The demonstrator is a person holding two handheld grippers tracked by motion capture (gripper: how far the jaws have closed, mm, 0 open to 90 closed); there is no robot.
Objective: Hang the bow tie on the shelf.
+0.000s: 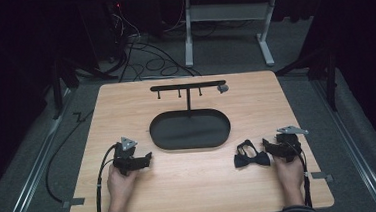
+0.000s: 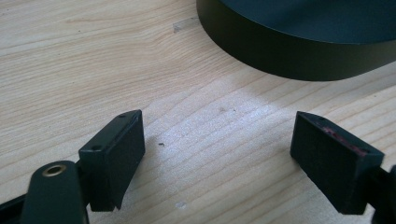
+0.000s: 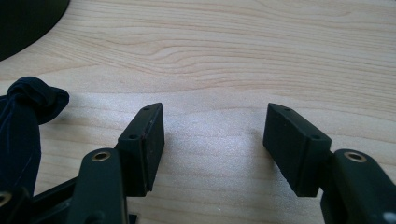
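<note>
A dark bow tie [image 1: 250,156] lies on the wooden table [image 1: 126,105] at the right, just left of my right gripper [image 1: 269,146]; its edge [image 3: 23,126] appears at the left of the right gripper view. My right gripper [image 3: 212,140] rests on the table, open, with bare wood between its jaws. On the left my left gripper [image 1: 147,159] rests on the table, also open [image 2: 217,154] and holding nothing. A black stand with an oval tray base [image 1: 189,129] and a hook bar [image 1: 187,86] sits mid-table; the tray's wall [image 2: 289,51] lies ahead of my left gripper.
A small grey piece [image 1: 222,88] hangs at the bar's right end. Cables [image 1: 147,58] and a white desk frame [image 1: 225,28] lie on the floor beyond the table. Bare wood stretches between the two grippers along the front edge.
</note>
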